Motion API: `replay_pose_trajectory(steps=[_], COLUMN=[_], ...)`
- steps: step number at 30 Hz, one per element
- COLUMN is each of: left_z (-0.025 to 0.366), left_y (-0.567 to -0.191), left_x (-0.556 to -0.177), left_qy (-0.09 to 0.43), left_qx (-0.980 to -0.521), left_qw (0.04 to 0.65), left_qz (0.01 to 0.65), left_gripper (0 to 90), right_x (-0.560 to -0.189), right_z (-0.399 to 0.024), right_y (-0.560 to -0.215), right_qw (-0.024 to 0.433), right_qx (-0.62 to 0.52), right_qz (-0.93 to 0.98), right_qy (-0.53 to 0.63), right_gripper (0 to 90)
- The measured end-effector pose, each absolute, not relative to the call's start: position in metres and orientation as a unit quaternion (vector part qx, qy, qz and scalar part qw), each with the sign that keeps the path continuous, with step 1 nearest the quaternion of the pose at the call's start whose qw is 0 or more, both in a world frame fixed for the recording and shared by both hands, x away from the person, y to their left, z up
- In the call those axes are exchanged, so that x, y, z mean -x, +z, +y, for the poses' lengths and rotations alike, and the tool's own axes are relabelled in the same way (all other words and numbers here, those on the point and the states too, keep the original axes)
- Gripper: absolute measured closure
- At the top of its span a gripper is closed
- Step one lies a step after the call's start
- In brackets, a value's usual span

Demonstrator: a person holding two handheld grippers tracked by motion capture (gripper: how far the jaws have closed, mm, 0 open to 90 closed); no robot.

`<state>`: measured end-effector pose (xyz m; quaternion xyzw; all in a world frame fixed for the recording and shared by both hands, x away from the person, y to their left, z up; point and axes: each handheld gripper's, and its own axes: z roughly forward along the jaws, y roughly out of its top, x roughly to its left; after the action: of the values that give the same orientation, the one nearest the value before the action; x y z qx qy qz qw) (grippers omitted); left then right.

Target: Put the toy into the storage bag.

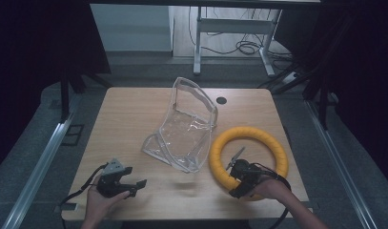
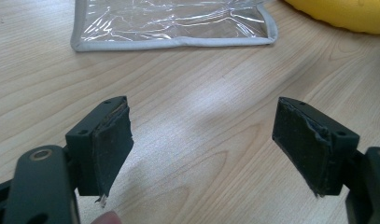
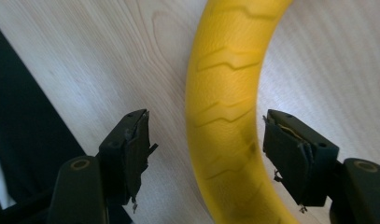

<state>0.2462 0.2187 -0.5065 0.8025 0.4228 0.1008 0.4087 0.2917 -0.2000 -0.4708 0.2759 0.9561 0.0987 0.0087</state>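
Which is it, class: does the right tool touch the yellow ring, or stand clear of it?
Apart. In the right gripper view the right tool is open astride the yellow ring, with pale table visible between each jaw and the ring.

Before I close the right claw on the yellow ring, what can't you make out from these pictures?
- Yellow ring, right gripper view: cut off by the top and bottom edges; whether the pads touch it is unclear.
- Yellow ring's near arc, high view: hidden by the right claw and hand.
- Clear bag, left gripper view: cut off by the top edge, its opening unseen.
- Left claw: open over bare table.
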Motion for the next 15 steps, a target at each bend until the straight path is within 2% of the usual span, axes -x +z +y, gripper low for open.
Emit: replay_pose_trajectory(steps=[6,14,15], left_z=[0.218,0.218,0.218], left_y=[-0.507,-0.508,-0.508], left_x=[-0.246,-0.247,-0.247], left_qy=[0.101,0.102,0.101], left_qx=[-0.804,-0.805,-0.805], left_qw=[0.407,0.405,0.404], left_qz=[0.422,0.422,0.422], left_gripper=[19.6,19.6,19.6], right_x=[-0.292,-0.297,-0.299], right_z=[-0.192,-0.184,-0.183], right_y=[-0.481,-0.492,-0.495], right_qw=[0.028,0.025,0.025], right_qx=[-0.262,-0.251,-0.249], right_qz=[0.964,0.967,0.968], right_qy=[0.043,0.015,0.008], right_gripper=[36.0,39.4,42.8])
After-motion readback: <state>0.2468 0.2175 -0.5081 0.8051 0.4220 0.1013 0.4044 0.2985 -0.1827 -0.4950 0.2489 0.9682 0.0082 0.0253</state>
